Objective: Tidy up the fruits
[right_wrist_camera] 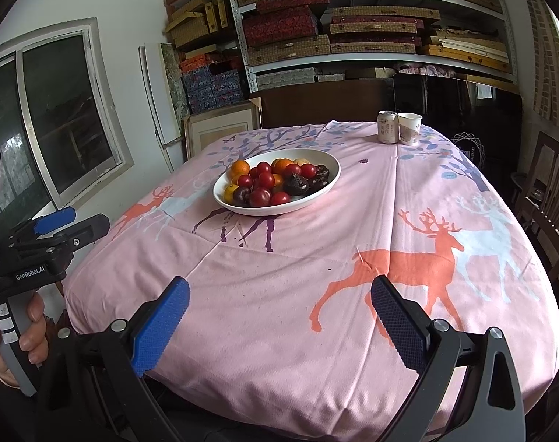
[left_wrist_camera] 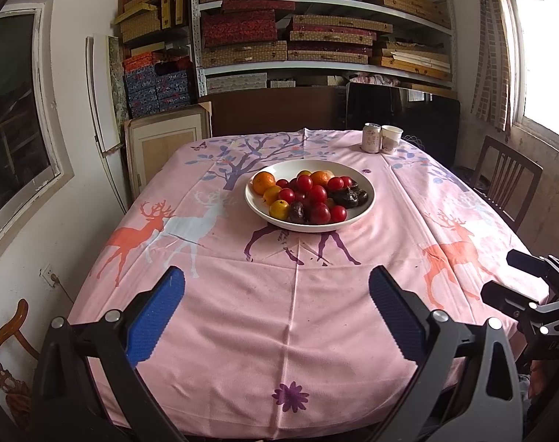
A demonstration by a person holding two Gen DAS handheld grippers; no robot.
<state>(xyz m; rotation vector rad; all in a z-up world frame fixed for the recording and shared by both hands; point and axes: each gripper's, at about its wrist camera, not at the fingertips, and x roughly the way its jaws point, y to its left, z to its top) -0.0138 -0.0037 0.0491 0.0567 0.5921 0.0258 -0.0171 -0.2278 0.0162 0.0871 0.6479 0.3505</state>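
Observation:
A white bowl (left_wrist_camera: 364, 204) stands mid-table on the pink deer tablecloth (left_wrist_camera: 279, 294). It holds small oranges (left_wrist_camera: 263, 182), red round fruits (left_wrist_camera: 317, 194) and dark brown fruits (left_wrist_camera: 347, 196). The bowl also shows in the right wrist view (right_wrist_camera: 327, 184). My left gripper (left_wrist_camera: 276, 287) is open and empty above the near part of the table, well short of the bowl. My right gripper (right_wrist_camera: 279, 298) is open and empty, near the front right of the table. The right gripper also shows at the right edge of the left wrist view (left_wrist_camera: 515, 276).
A drinks can (left_wrist_camera: 371, 137) and a paper cup (left_wrist_camera: 391, 139) stand at the table's far right. Wooden chairs (left_wrist_camera: 507, 180) stand to the right and front left. Shelves of boxes (left_wrist_camera: 316, 29) fill the back wall. Windows are on both sides.

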